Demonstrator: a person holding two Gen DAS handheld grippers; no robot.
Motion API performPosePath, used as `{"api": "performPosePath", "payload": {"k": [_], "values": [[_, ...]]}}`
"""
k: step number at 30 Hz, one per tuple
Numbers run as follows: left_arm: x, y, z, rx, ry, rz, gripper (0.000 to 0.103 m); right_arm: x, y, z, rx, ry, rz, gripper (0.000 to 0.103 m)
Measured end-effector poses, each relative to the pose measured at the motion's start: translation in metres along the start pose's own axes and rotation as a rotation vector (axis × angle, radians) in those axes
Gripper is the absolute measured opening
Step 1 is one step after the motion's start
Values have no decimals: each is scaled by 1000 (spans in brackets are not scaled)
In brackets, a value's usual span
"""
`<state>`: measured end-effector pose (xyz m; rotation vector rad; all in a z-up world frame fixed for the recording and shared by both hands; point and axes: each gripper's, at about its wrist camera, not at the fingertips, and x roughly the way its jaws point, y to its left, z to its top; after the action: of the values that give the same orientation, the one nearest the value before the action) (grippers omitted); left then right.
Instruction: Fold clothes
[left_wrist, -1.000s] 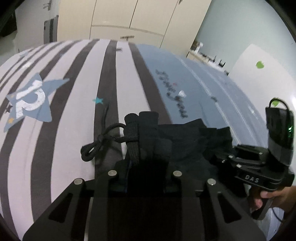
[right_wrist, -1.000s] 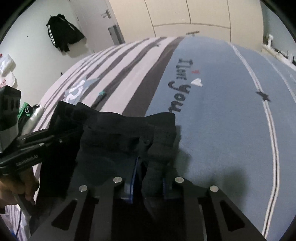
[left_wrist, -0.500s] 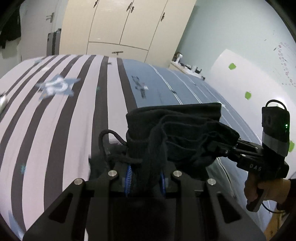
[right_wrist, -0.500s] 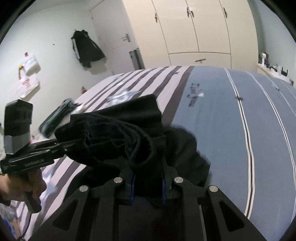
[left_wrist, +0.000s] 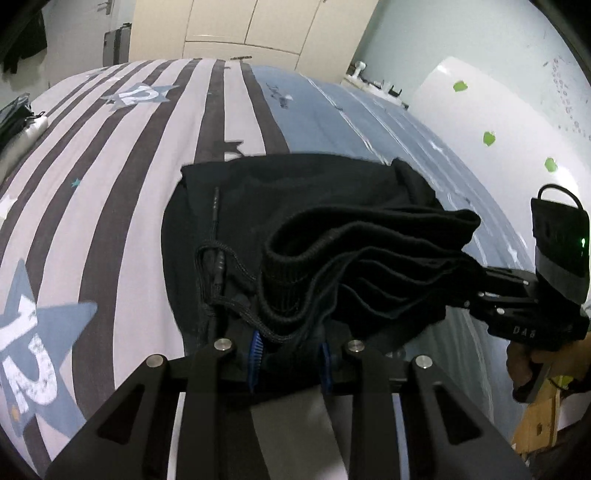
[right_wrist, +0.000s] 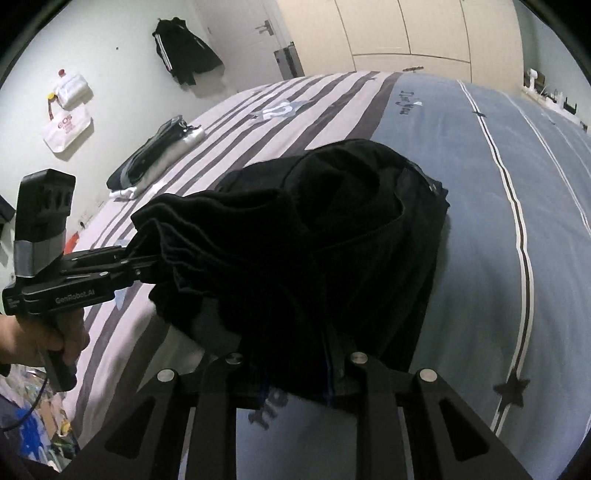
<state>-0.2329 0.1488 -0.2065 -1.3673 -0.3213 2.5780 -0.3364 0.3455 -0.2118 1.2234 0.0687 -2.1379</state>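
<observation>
The garment (left_wrist: 332, 229) hangs between the two grippers above the bed (left_wrist: 110, 184), with its far portion resting on the bed surface. The left gripper (left_wrist: 290, 352) holds the garment's ribbed edge at the near left; the right gripper (right_wrist: 297, 376) holds the same edge at the near right. In the left wrist view, the right gripper enters from the right side, with a hand (left_wrist: 532, 365) below it. In the right wrist view, the left gripper enters from the left side, with a hand (right_wrist: 33, 339) below it. A drawstring (left_wrist: 216, 266) lies on the garment, left of the ribbed edge. A stack of folded clothes (right_wrist: 155, 155) lies on the bed, well apart, to the far left. A wardrobe (right_wrist: 424, 33) stands behind the bed. A jacket (right_wrist: 184, 55) hangs on the wall left of the wardrobe.
</observation>
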Motion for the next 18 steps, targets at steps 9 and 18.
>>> {"api": "performPosePath", "payload": {"k": [9,18], "values": [[-39,5,-28,-81,69,51,68,-35,21,-20,-45,54,-51,37],[-54,26,-22,-122,25,121,76,-51,-12,-28,113,43,-156,77]]}}
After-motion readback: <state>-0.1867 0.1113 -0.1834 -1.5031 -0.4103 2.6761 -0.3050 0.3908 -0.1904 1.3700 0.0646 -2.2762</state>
